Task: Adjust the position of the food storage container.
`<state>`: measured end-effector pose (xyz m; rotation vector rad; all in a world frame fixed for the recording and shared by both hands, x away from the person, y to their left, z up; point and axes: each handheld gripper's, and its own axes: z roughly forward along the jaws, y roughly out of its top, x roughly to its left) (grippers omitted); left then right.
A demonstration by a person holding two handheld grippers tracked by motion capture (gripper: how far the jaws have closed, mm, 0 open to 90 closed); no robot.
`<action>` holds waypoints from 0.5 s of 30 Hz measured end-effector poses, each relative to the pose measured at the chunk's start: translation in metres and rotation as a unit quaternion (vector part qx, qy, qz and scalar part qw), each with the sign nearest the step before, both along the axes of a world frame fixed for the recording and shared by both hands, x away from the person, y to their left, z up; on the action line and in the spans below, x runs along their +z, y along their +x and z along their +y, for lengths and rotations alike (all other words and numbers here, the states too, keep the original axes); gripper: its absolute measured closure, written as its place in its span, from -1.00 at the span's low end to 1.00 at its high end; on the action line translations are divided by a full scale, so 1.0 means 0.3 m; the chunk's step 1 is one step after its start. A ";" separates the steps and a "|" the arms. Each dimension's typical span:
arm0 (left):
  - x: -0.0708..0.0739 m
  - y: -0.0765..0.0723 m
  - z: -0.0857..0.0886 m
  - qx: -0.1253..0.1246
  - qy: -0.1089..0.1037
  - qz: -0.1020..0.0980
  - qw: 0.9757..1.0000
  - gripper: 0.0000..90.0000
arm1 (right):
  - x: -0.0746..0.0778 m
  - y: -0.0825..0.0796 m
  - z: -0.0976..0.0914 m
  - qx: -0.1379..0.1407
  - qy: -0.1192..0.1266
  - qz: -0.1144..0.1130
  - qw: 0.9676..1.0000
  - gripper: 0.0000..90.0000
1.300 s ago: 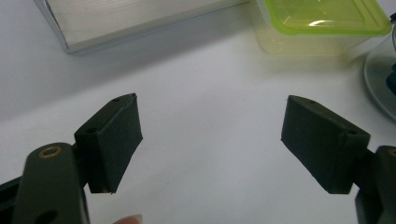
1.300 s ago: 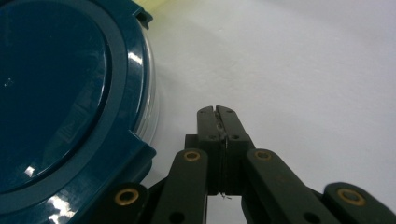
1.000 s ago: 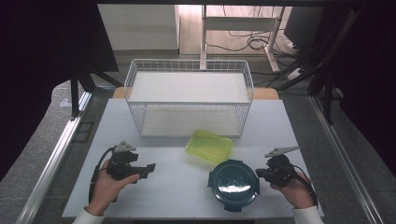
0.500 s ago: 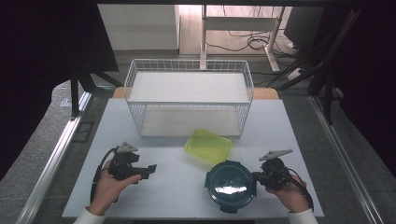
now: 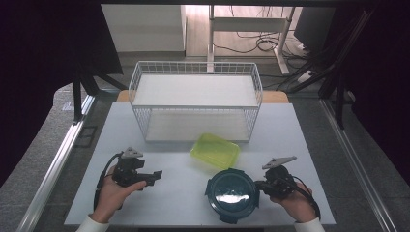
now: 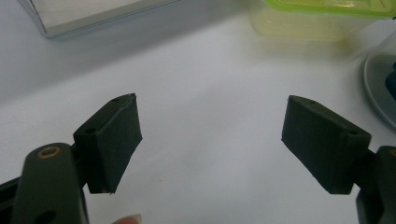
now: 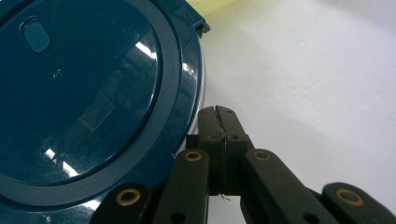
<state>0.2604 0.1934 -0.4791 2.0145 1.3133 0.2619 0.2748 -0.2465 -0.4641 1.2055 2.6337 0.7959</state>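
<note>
A round dark-teal lidded container (image 5: 231, 194) sits near the table's front edge. My right gripper (image 5: 259, 184) is shut with nothing between its jaws, and its tip rests against the container's right rim. In the right gripper view, the closed right gripper (image 7: 217, 113) lies beside the glossy lid (image 7: 84, 102). A yellow-green rectangular container (image 5: 215, 150) lies just behind the round one. My left gripper (image 5: 155, 175) stands open at the front left, pointing right, with bare table between its pads (image 6: 112, 140). The green container (image 6: 317, 18) is ahead of it.
A white wire basket (image 5: 196, 107) stands at the back middle of the white table (image 5: 169, 203), and its corner (image 6: 93, 14) appears in the left gripper view. A desk frame and cables lie on the floor beyond.
My right gripper has moved left against the round container, which has slid a little left with it. The left gripper has stayed where it was.
</note>
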 end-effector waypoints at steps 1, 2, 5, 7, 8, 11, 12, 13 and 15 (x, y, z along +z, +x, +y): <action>-0.001 0.001 0.000 0.000 0.000 0.000 1.000 -0.58 | -0.001 -0.001 0.007 0.001 0.000 0.001 1.000 0.98; -0.002 0.001 0.000 0.000 0.000 0.000 1.000 -0.58 | -0.002 -0.004 0.016 0.002 -0.001 0.001 1.000 0.98; -0.003 0.001 -0.001 0.000 0.000 0.001 1.000 -0.58 | -0.002 -0.009 0.035 0.001 -0.005 -0.001 1.000 0.98; -0.003 0.001 -0.001 0.000 0.000 0.001 1.000 -0.58 | -0.004 -0.015 0.059 -0.001 -0.012 -0.006 1.000 0.98; -0.003 0.001 -0.001 0.000 0.000 0.001 1.000 -0.58 | -0.006 -0.016 0.064 0.001 -0.010 -0.006 1.000 0.98; -0.003 0.001 -0.001 0.000 -0.001 0.001 1.000 -0.58 | -0.008 -0.018 0.072 0.002 -0.009 -0.007 1.000 0.98; -0.003 0.001 -0.001 0.000 -0.001 0.001 1.000 -0.58 | -0.008 -0.019 0.074 0.002 -0.008 -0.006 1.000 0.98; -0.004 0.001 0.000 0.000 0.000 0.001 1.000 -0.58 | -0.008 -0.020 0.076 0.002 -0.009 -0.007 1.000 0.98; -0.006 0.002 0.000 0.000 0.000 0.002 1.000 -0.58 | -0.008 -0.023 0.082 0.003 -0.011 -0.010 1.000 0.98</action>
